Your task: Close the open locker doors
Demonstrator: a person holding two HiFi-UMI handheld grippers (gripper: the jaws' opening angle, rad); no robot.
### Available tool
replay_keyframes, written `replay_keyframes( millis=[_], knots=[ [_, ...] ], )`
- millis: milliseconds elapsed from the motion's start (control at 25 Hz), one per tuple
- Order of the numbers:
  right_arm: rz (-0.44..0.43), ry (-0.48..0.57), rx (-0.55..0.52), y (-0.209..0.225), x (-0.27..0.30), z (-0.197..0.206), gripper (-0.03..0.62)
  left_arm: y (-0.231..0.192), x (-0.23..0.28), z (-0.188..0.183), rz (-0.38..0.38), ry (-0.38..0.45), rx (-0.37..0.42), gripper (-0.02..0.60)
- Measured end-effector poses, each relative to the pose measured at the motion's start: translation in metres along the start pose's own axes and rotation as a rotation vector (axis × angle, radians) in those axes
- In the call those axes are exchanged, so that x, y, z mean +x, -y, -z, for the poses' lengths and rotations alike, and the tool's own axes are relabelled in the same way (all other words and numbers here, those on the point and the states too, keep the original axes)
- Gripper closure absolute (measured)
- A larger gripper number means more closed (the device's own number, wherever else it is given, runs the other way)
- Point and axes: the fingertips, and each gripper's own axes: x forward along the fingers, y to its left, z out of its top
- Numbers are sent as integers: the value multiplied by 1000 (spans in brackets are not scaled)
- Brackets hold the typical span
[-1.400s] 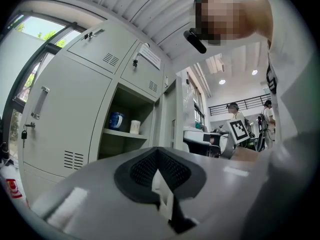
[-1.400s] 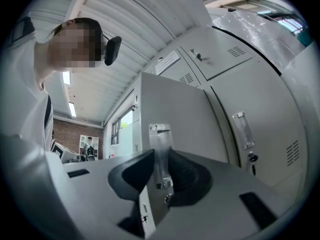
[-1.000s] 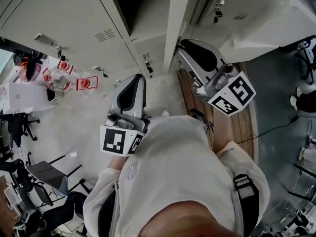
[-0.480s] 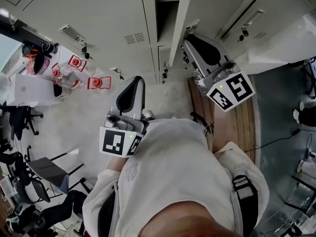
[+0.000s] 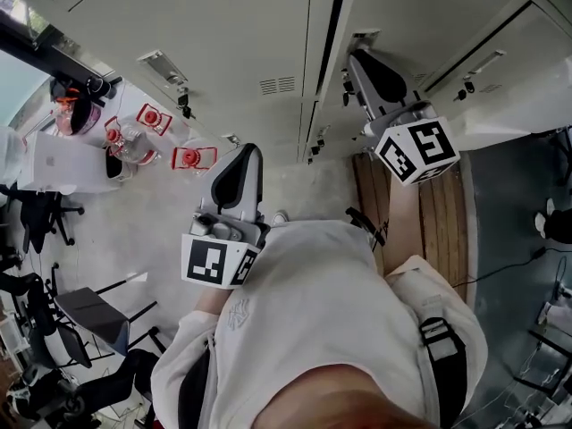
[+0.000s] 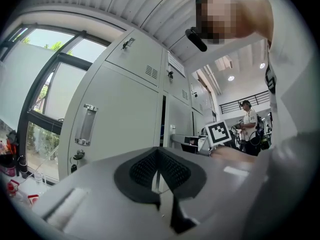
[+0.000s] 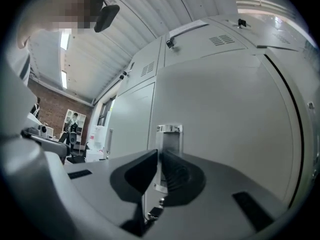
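Note:
A row of pale grey lockers (image 5: pixel 223 25) fills the top of the head view. One locker door (image 5: pixel 402 16) stands almost shut, with only a narrow dark gap (image 5: pixel 335 21) left beside it. My right gripper (image 5: pixel 365 61) is shut and its tip is at that door, just below the metal handle (image 5: pixel 365 36). In the right gripper view the door (image 7: pixel 225 134) fills the frame, and the handle (image 7: pixel 169 130) sits straight ahead of the jaws. My left gripper (image 5: pixel 243 155) is shut on nothing and hangs back from the lockers. The same gap (image 6: pixel 163 121) shows in the left gripper view.
Keys (image 5: pixel 183 101) hang from the locker locks. A white table (image 5: pixel 36 181) at the left carries a laptop and red-and-white items (image 5: pixel 192 157). Office chairs (image 5: pixel 85 315) stand lower left. A wooden platform (image 5: pixel 429 213) lies at the right. A person (image 6: pixel 248 126) stands far off.
The open door has swung from wide open to almost shut, and my right gripper has moved forward with it. My left gripper has barely moved.

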Motion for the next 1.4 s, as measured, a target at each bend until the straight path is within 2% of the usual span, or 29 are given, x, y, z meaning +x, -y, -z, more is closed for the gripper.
replay_keyframes(
  millis=[480,800,1040,1240,1400],
  knots=[
    [91,-18,-37,16,31,5,571,-35,-6,0,-41,4,-9,580],
    [120,-38,-43,16,32,4,569,-37,-4,1,-19,2,-19,580],
    [193,-94,-126,14,31,5,569,-37,-9,-1,-12,7,-22,580],
    [304,-174,-270,12,32,6,569,-43,-18,-1,-13,6,-28,580],
    [358,-175,-304,12,30,0,571,-45,-25,-1,-4,10,-35,580]
  ],
)
